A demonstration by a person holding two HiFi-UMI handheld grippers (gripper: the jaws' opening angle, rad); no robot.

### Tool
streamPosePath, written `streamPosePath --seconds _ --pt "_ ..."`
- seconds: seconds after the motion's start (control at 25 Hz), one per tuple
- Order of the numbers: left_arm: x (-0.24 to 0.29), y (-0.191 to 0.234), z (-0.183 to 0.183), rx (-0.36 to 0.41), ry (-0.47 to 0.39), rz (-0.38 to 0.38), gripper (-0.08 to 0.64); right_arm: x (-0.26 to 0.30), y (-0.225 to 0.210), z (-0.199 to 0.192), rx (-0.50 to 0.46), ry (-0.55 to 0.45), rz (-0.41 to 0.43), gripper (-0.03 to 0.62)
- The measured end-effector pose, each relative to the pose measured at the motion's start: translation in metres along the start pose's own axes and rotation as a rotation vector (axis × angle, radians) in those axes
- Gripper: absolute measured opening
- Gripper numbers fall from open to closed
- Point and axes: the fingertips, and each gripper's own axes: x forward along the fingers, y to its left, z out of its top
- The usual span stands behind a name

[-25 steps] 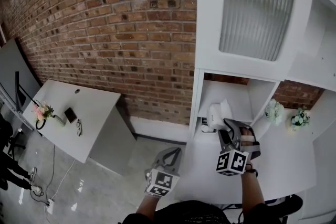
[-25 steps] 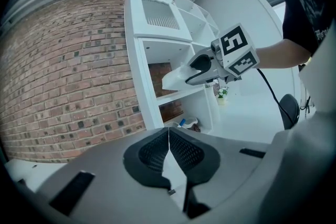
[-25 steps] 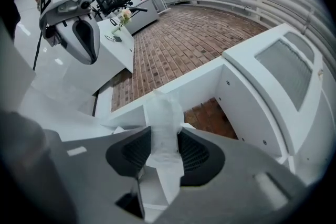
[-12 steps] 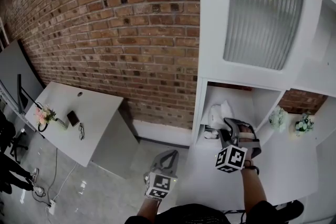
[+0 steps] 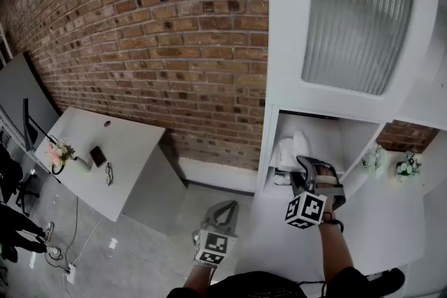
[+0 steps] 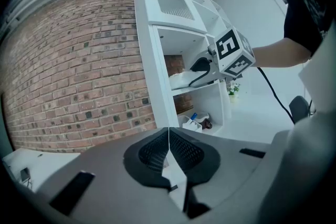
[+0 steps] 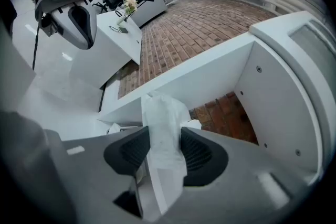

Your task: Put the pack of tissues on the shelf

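Observation:
The pack of tissues, white and soft, stands on end inside the open compartment of the white shelf. My right gripper reaches into that compartment. In the right gripper view the pack fills the gap between both pads, and its lower end rests on the shelf board. These jaws have just been opening a little, with the pack still between them. My left gripper hangs low, left of the shelf, shut with nothing in it; its pads meet. From there I see the right gripper at the pack.
A brick wall runs behind. At the left stands a grey table with flowers and small items. Small flower pots sit on the white counter at the right. A ribbed-glass cabinet door is above the compartment. Small items lie on the lower shelf.
My right gripper has pushed the pack a little further into the shelf compartment and lower. The left gripper has drifted slightly and stays shut.

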Motion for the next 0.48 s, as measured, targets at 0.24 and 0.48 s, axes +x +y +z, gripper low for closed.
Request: streamPosePath --seconds 0.24,0.48 --pt "0.0029 -0.0025 -0.0018 -0.004 0.011 -0.002 0.012 0.0008 0.0031 -0.0002 0.022 -0.039 0.006 0.265" --pt "0.0017 -0.0082 0.0015 0.004 0.013 -0.005 0.012 -0.0049 -0.002 -0.0014 0.058 -0.079 -0.036 0.349"
